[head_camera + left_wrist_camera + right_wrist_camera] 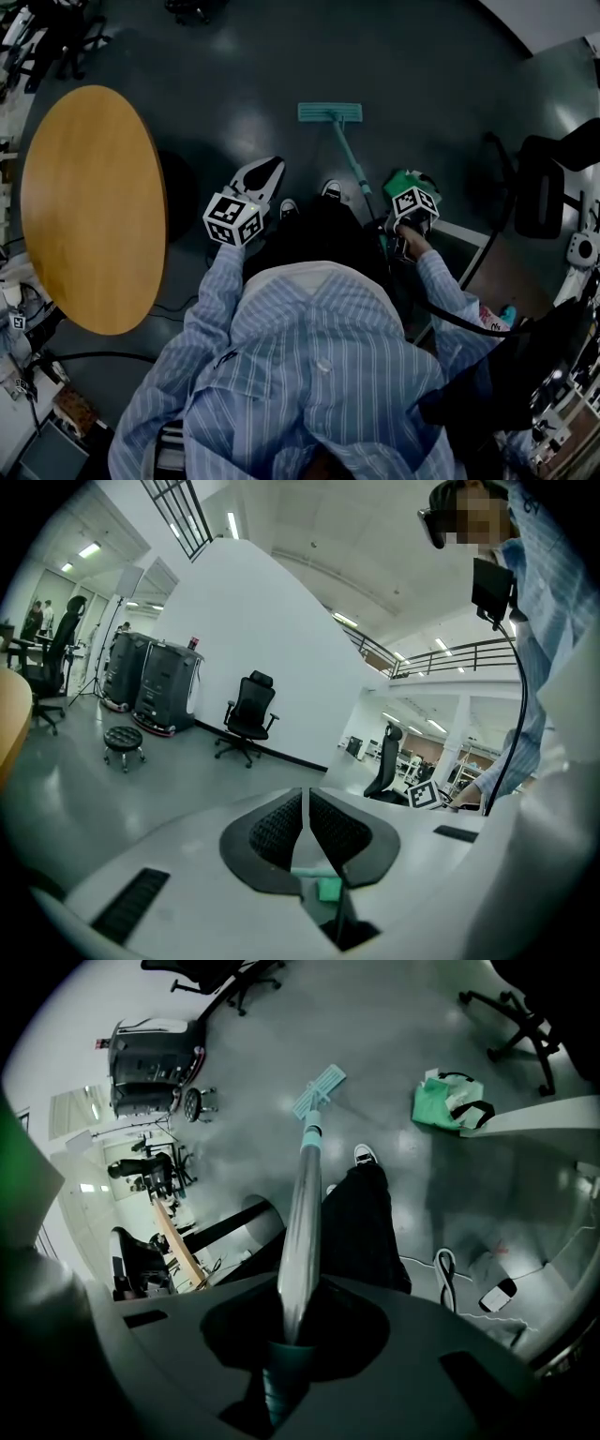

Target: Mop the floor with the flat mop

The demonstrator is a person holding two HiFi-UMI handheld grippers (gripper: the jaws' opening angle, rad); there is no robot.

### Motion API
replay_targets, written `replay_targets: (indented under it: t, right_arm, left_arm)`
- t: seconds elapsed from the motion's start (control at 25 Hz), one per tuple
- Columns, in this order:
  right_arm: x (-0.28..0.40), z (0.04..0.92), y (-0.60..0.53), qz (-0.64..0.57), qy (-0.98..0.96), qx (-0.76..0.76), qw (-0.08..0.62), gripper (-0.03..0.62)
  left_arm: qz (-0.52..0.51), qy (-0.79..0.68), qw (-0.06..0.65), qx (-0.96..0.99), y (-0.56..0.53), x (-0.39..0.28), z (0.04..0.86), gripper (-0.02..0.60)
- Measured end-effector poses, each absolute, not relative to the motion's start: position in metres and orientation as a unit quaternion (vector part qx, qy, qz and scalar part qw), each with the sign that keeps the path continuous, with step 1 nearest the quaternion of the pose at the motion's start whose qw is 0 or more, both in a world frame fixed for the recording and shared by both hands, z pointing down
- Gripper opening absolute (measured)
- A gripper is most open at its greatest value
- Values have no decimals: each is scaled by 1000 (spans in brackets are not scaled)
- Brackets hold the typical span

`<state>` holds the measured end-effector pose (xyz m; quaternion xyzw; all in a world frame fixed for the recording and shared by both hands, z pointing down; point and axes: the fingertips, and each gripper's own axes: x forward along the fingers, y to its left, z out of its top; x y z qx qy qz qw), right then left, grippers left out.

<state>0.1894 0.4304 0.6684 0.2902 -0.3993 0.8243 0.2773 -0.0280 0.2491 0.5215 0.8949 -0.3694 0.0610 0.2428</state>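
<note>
Grips the flat mop [302, 1204] high on its pole with the right gripper [292, 1321], fingers pinched tight on the metal shaft close to its teal end piece. Slants down and forward from that hold to the teal head [330, 113], which lies flat on the dark floor [234, 66] a little ahead of the shoes [331, 190]. Holds the left gripper [307, 822] clear of the mop altogether, up beside the round wooden table [89, 206] — fingers pressed together with only a hairline slit and nothing between them.

Looks light and stiff: a thin tube and a slim pad, no real weight to fight. Probably slick on the bare metal, though, so liable to twist or slip under a single high hold once the head drags. Best taken in two places — high as now, plus a second hold lower on the pole for leverage and steering. Calls for steady downward pressure to keep the head flat, and for care near the white cable [445, 1265] and the green bag [448, 1101] off to the side.
</note>
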Motion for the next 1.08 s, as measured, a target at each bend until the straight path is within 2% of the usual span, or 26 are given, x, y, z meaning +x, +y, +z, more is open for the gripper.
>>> replay_targets:
  t: [1.08]
  right_arm:
    - [150,679,449,831,-394,312,237,55]
  left_arm:
    - [62,-323,205,922,302,-52,519,26]
